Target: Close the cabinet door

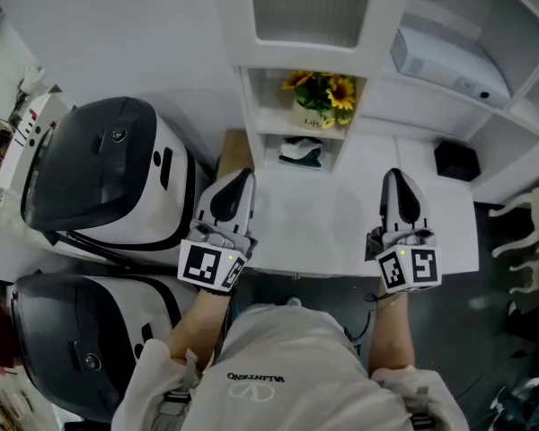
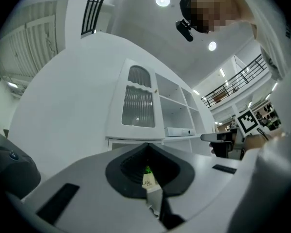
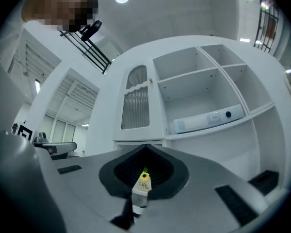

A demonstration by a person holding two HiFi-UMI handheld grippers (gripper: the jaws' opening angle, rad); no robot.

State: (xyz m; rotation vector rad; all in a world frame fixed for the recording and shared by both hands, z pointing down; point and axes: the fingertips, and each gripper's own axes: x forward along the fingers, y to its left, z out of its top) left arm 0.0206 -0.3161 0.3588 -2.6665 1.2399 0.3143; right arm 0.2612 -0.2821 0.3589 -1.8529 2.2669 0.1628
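Shirt (image 1: 287,375) of operator fills bottom ctr of head view. L gripper (image 1: 242,178) and R gripper (image 1: 395,176) are held side by side above bench (image 1: 332,232), well apart, both pointing toward cabinet (image 3: 194,98).

Gripper state:
- L gripper: jaws together, only a thin slit between pads, nothing held.
- R gripper: jaws together, same thin slit, nothing held.
- Both grippers are apart from cabinet.

Task item: door (image 1: 310,7), white frame w/ ribbed glass panel, covers upper L compartment of cabinet, above and beyond L gripper. In R gripper view it looks flush w/ cabinet face, w/ a small knob on its R edge.

Below door:
- Open shelf w/ sunflowers (image 1: 322,92) in a pot. The pot shows through the jaw slit in each gripper view.
- Lower shelf w/ a small green-and-white item (image 1: 301,153); its type cannot be told.

R of door: open compartments. White unit (image 1: 449,65), long and flat, lies on one shelf. Black box (image 1: 456,160) stands on bench at rear R, just beside cabinet.

L of bench: two large white machines (image 1: 108,173) w/ dark tops, one beyond the other. L gripper is near the R side of the far one.
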